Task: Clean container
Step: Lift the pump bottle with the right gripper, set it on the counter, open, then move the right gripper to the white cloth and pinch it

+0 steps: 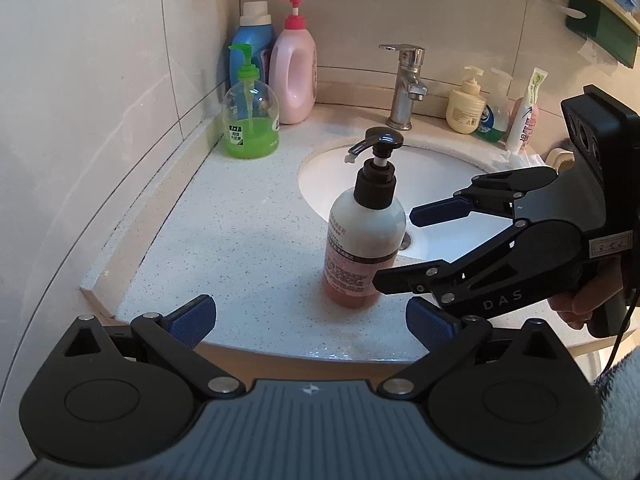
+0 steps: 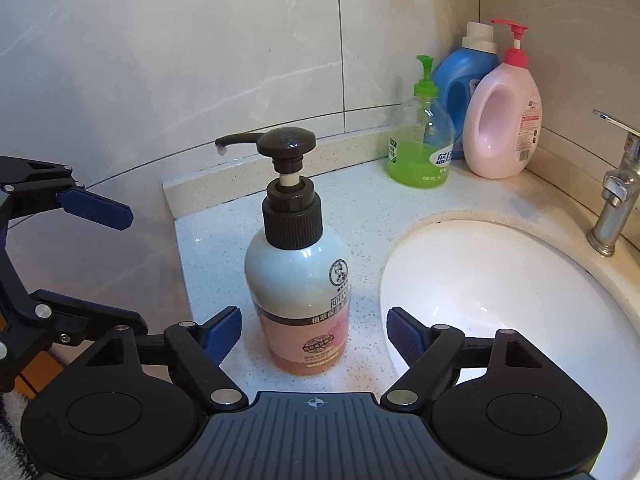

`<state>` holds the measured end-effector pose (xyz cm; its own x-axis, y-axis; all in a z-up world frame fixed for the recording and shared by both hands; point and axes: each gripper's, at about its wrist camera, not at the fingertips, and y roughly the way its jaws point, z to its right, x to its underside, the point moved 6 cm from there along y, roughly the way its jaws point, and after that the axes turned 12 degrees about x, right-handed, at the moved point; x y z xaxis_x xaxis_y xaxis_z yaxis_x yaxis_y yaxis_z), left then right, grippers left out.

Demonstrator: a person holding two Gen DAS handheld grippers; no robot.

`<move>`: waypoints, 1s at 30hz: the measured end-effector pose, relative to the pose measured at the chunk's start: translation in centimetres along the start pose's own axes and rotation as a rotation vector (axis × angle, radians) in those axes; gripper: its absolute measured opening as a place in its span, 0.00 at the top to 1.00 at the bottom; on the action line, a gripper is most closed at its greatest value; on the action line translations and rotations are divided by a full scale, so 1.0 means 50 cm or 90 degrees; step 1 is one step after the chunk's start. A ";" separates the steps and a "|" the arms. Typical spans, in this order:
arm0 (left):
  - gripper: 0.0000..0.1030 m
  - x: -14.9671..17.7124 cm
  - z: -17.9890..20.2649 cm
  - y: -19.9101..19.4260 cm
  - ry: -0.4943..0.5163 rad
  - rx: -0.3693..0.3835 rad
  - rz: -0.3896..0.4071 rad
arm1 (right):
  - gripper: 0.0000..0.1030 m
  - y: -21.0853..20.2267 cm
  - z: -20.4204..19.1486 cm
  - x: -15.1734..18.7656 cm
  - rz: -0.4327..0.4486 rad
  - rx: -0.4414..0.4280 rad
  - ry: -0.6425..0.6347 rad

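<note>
Pump bottle (image 2: 298, 280): stands upright at centre frame in both views, on the speckled table (image 1: 240, 240), just left of the white sink basin (image 2: 500, 288) in the right wrist view. Body white above, pinkish label and pink liquid low in the bottle. Black collar and pump head; spout points toward the left of the frame in the right wrist view, a white blob of product at its tip.

Right hand-held gripper (image 2: 314, 330): released, jaws spread wide. Bottle base sits in the gap between the blue pads, neither pad touching it. In the left wrist view the same tool enters from the right edge of the frame, its fingers reaching toward the bottle from the basin side, a hand on its grip at lower right.

Left hand-held gripper (image 1: 310, 320): released too, jaws wide, nothing between them. It hangs at the table's front edge, bottle beyond and apart.

Upper part of frame, table's back corner: green soap dispenser (image 1: 250, 120), blue detergent bottle (image 1: 252, 52), pink pump bottle (image 1: 294, 76), close together against the tiled wall. Chrome tap (image 1: 406, 84) behind the basin. Right of the tap: a cream pump bottle (image 1: 466, 108) and a tube (image 1: 528, 116).
</note>
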<state>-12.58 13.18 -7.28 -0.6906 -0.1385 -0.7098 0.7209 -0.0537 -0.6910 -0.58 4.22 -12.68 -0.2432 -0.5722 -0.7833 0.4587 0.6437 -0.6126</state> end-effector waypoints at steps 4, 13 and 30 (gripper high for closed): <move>0.00 -0.012 0.021 0.009 0.007 0.006 0.002 | 0.21 -0.036 0.038 0.010 0.000 0.004 0.034; 0.00 -0.048 0.061 0.056 0.004 0.003 0.013 | 0.21 -0.115 0.166 0.060 -0.012 0.093 0.115; 0.00 -0.103 0.099 0.127 -0.007 -0.053 0.010 | 0.22 -0.198 0.522 0.184 -0.049 0.367 0.293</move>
<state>-4.14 8.65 -7.33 -0.6779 -0.1498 -0.7198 0.7244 0.0312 -0.6887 14.94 -20.66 -11.04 -0.5682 -0.2519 -0.7834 0.7710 0.1698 -0.6138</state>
